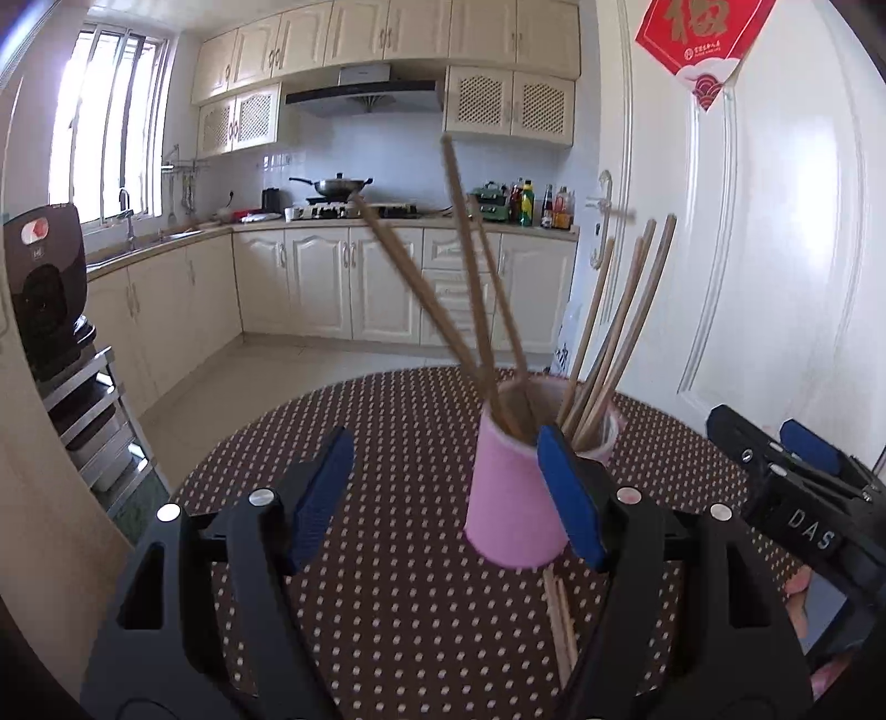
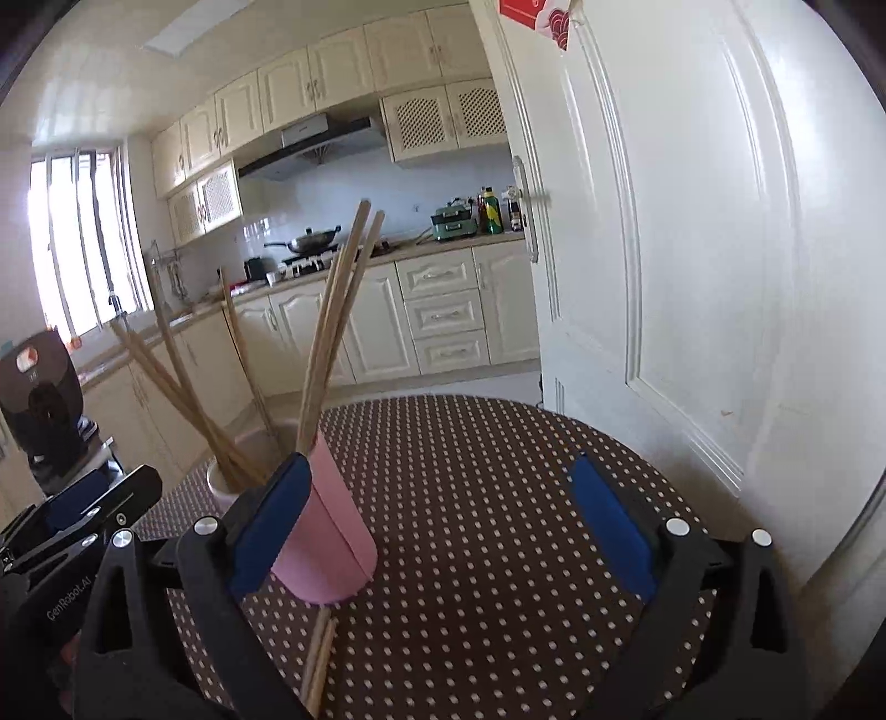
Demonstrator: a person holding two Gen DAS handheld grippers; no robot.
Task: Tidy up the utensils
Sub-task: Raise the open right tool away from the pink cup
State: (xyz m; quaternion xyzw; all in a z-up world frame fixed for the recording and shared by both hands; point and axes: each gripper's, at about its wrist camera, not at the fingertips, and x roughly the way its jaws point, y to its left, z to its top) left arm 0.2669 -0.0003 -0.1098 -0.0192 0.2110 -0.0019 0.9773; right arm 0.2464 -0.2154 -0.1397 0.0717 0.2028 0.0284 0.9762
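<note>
Pink cup [image 1: 512, 493] upright on dotted table [image 1: 398, 443], chopsticks [image 1: 476, 288] fanned inside, two more [image 2: 320, 659] lying before it, left gripper [image 1: 448, 493] and right gripper [image 2: 443, 526] both wide, holding nothing.

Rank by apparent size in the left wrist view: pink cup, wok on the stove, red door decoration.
1. pink cup, though it sits nearest the camera
2. red door decoration, partly cropped
3. wok, far off

In your right-wrist view, bare bench [image 2: 498, 498] fills the centre; the pink cup [image 2: 332, 548] with leaning chopsticks [image 2: 326, 343] blocks lower left, the door [image 2: 692, 249] blocks right.
</note>
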